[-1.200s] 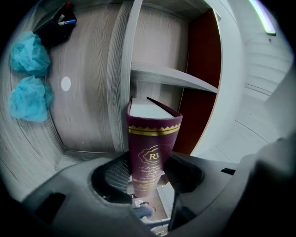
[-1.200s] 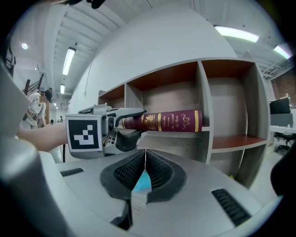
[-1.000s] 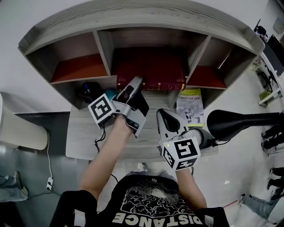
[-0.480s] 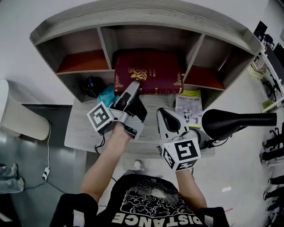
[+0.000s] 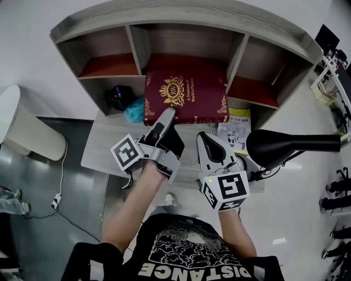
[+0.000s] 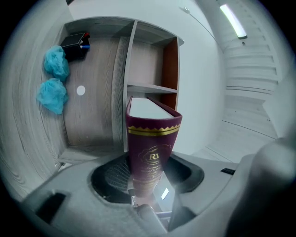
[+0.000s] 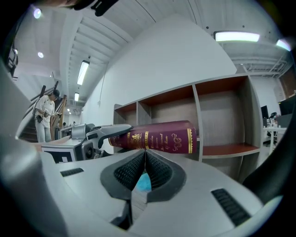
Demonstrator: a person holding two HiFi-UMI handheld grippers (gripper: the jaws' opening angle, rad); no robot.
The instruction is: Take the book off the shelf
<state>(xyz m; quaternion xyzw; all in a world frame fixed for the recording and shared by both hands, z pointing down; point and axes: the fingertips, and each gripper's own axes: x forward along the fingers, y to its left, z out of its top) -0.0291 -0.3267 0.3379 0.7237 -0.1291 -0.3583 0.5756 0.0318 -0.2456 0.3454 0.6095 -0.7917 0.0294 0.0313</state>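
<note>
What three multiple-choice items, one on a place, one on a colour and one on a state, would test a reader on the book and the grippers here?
1. At which compartment of the shelf is the book? A left; B middle; C right.
2. The book's cover is: A green; B dark red; C blue.
3. The right gripper is: A shut, empty; B wide open; C shut on the book.
Answers: 1 B, it lies at the middle bay. 2 B, dark red with gold print. 3 A, its pads meet on nothing; the left gripper grips the book.
</note>
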